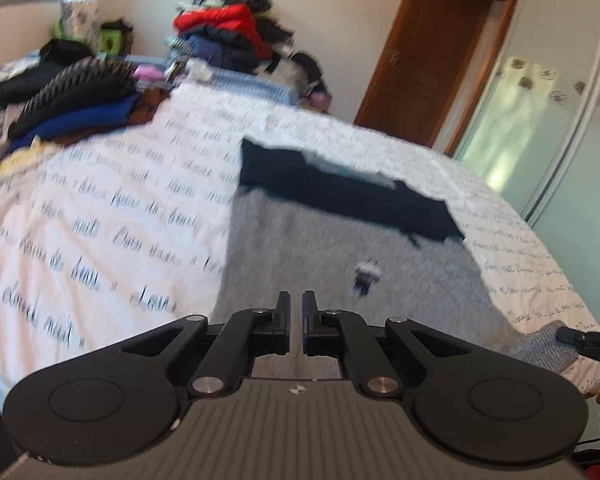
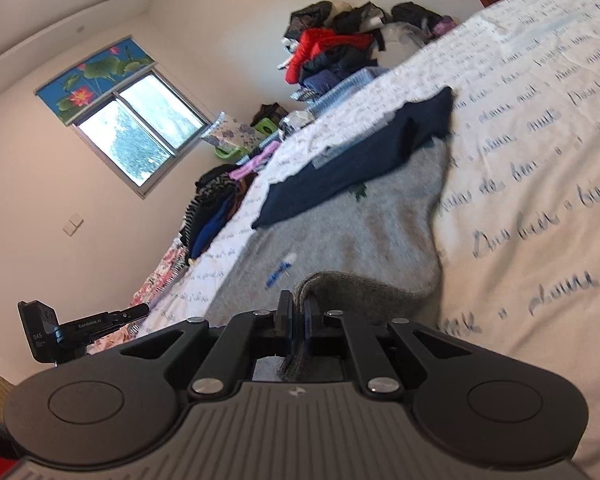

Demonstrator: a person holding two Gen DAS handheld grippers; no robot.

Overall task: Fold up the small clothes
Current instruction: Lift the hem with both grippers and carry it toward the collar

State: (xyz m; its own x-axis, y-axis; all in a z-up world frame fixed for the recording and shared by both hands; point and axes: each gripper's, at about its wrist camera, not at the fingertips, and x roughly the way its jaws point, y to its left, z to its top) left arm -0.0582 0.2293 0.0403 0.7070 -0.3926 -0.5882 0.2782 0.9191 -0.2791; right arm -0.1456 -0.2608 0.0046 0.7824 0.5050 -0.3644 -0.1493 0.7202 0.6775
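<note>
I see the bed (image 1: 100, 208) filling most of both views, under a white cover printed with lines of dark script. Along its far side I see heaps of loose clothes (image 1: 228, 36), one with a red piece on top, and nearer the window a darker stack (image 1: 72, 96) with a striped item over a blue one.

Spread flat on the cover, in front of my left gripper, is the grey garment (image 1: 340, 248), the piece I am working on. It has a small dark-and-white emblem (image 1: 366, 276) on it. A dark navy garment (image 1: 340, 188), folded into a long band, lies across the grey one's far end, touching it.

My right gripper (image 2: 296, 312) is pinching a corner of the grey garment: I see the knit edge caught between the two pads, bunching up over them and hanging down behind, with the fabric lifted off the cover at that corner. In the left wrist view that same gripper shows at the right edge, its tip on the raised grey corner.

My left gripper (image 1: 296, 308) hangs over the near part of the grey garment, nothing between its fingers. Its jaws are nearly together, with only a narrow slit left between the pads.
</note>
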